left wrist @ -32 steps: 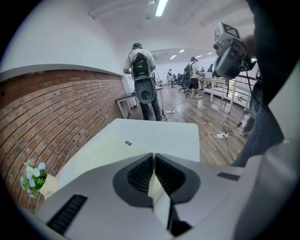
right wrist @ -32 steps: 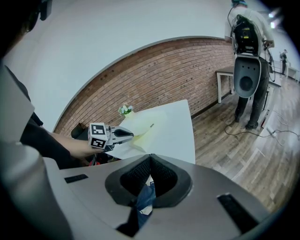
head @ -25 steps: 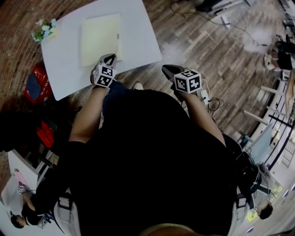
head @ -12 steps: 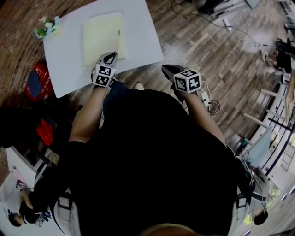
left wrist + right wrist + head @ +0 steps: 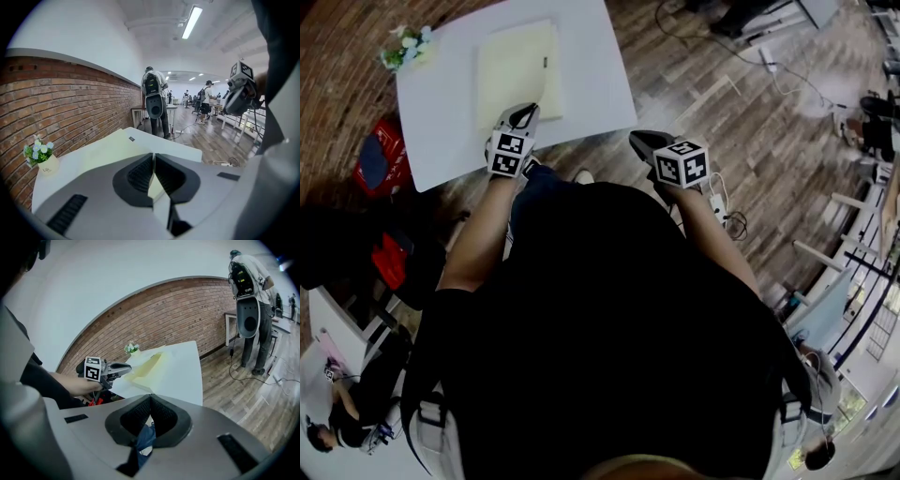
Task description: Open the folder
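A pale yellow folder (image 5: 520, 70) lies closed and flat on the white table (image 5: 441, 103). My left gripper (image 5: 526, 112) hovers over the folder's near right corner with its jaws shut and nothing between them. In the left gripper view the folder (image 5: 110, 150) spreads out just beyond the gripper (image 5: 153, 155). My right gripper (image 5: 639, 141) is off the table's right side, over the wooden floor, also shut and empty. The right gripper view looks past the right gripper (image 5: 150, 397) at the left gripper (image 5: 123, 367), the folder (image 5: 151, 363) and the table (image 5: 183, 373).
A small pot of flowers (image 5: 405, 47) stands at the table's far left corner. Red bags (image 5: 373, 159) lie on the floor left of the table. Cables and a power strip (image 5: 717, 202) run over the floor at right. A person with a backpack (image 5: 153, 101) stands beyond the table.
My left gripper has lifted a little over the folder's near corner and rolled slightly. The right gripper has stayed where it was.
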A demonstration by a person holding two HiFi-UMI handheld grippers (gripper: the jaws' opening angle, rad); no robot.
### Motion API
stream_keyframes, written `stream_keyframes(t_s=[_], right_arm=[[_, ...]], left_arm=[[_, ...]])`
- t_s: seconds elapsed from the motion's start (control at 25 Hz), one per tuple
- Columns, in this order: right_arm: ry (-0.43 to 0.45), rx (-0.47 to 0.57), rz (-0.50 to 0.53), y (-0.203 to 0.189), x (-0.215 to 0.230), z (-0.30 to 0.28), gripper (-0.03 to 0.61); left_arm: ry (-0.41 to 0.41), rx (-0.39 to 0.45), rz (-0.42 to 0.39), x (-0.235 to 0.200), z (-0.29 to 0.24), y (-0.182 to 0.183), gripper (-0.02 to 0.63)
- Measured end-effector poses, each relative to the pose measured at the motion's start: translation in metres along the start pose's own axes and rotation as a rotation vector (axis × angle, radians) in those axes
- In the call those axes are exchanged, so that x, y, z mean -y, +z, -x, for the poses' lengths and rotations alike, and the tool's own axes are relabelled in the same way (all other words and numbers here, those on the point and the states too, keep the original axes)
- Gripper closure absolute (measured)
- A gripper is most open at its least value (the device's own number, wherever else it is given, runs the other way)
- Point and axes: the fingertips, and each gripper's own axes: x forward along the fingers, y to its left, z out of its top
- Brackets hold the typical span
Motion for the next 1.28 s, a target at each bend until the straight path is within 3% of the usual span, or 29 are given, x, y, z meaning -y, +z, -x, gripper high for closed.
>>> stream_keyframes(t_s=[1.28], right_arm=[[0.087, -0.054, 0.084, -0.001, -0.026, -0.026, 0.555]], left_arm=[[0.166, 0.138, 0.142, -0.044, 0.068, 0.007, 0.593]])
